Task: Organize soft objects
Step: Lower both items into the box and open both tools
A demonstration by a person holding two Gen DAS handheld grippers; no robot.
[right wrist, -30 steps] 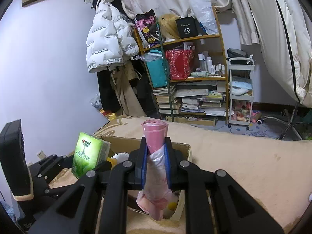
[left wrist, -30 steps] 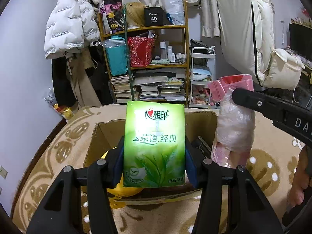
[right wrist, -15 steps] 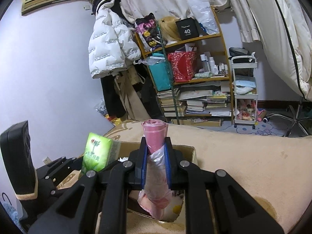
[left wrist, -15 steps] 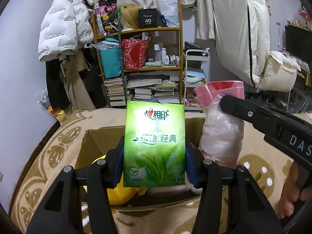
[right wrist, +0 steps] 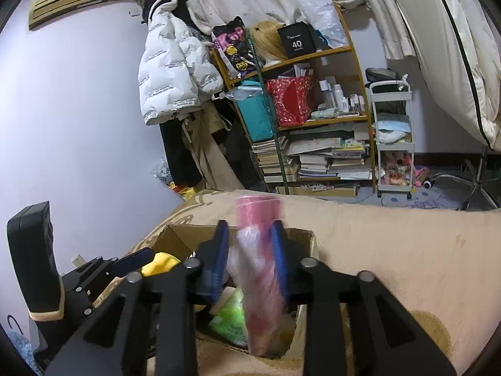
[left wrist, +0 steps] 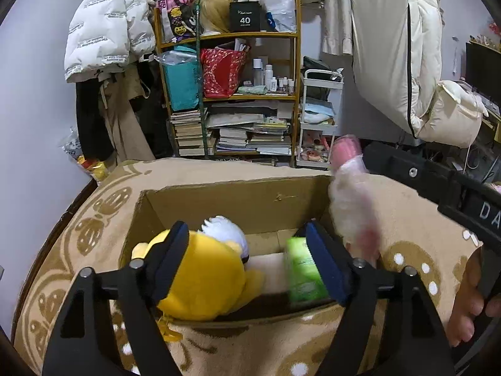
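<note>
An open cardboard box [left wrist: 238, 197] sits on a beige patterned blanket. My left gripper [left wrist: 247, 260] is open above the box; the green tissue pack [left wrist: 302, 271] lies inside, next to a yellow plush toy [left wrist: 206, 279]. My right gripper [right wrist: 252, 260] has its jaws spread, with a blurred roll of pink plastic bags [right wrist: 260, 269] between them over the box's right end [right wrist: 308, 244]. The roll also shows blurred in the left wrist view [left wrist: 353, 210]. The tissue pack shows below it [right wrist: 230, 318].
A wooden shelf [left wrist: 231, 94] with books, bags and bottles stands behind the bed, with a white trolley [left wrist: 319, 119] beside it. Jackets hang on the wall [left wrist: 106, 28]. The person's hand [left wrist: 469, 297] shows at the right edge.
My left gripper opened and the green tissue pack dropped into the box. My right gripper's jaws widened and the pink roll is blurred, slipping down toward the box.
</note>
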